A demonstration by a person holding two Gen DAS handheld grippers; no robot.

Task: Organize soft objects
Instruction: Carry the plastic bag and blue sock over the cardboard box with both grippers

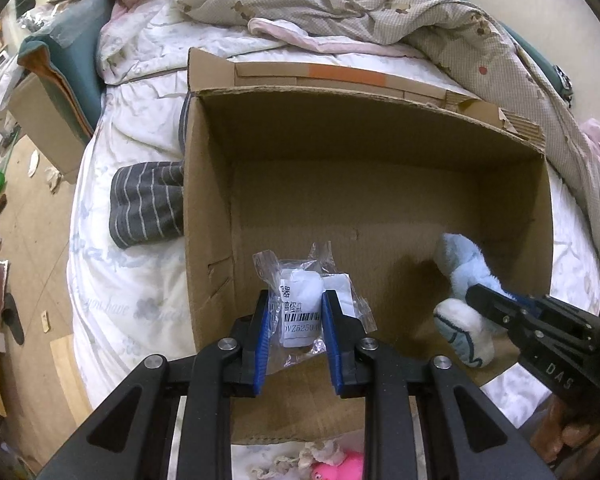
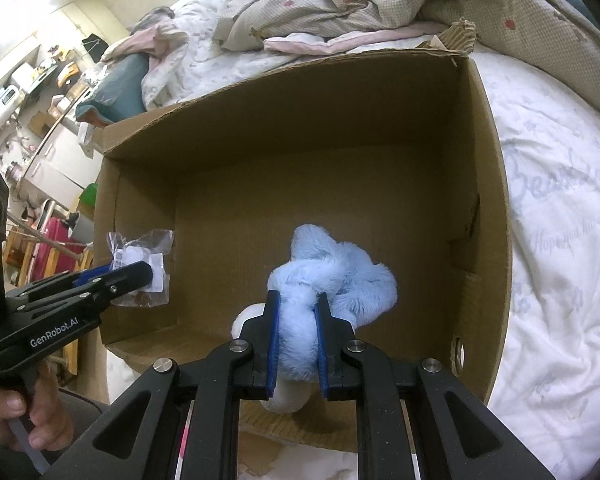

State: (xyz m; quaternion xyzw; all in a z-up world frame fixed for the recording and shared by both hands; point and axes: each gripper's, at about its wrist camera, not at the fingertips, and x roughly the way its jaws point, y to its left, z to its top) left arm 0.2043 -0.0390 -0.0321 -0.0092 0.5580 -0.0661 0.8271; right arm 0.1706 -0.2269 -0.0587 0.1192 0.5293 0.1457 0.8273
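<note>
An open cardboard box (image 1: 260, 128) (image 2: 492, 184) stands on the bed. My left gripper (image 1: 296, 300) is shut on a clear plastic bag with a white item and a barcode label (image 1: 302, 300), held over the box's left side; the left gripper also shows in the right wrist view (image 2: 150, 274) with the bag (image 2: 140, 256). My right gripper (image 2: 296, 300) is shut on a light blue and white plush toy (image 2: 340, 276), held inside the box near its front right; the right gripper shows in the left wrist view (image 1: 474, 294) with the toy (image 1: 464, 276).
A grey striped cloth (image 1: 148, 204) lies on the white sheet left of the box. A crumpled patterned quilt (image 1: 360, 4) fills the far side of the bed. A pink toy (image 1: 340, 470) lies in front of the box. A teal pillow (image 1: 76, 40) sits far left.
</note>
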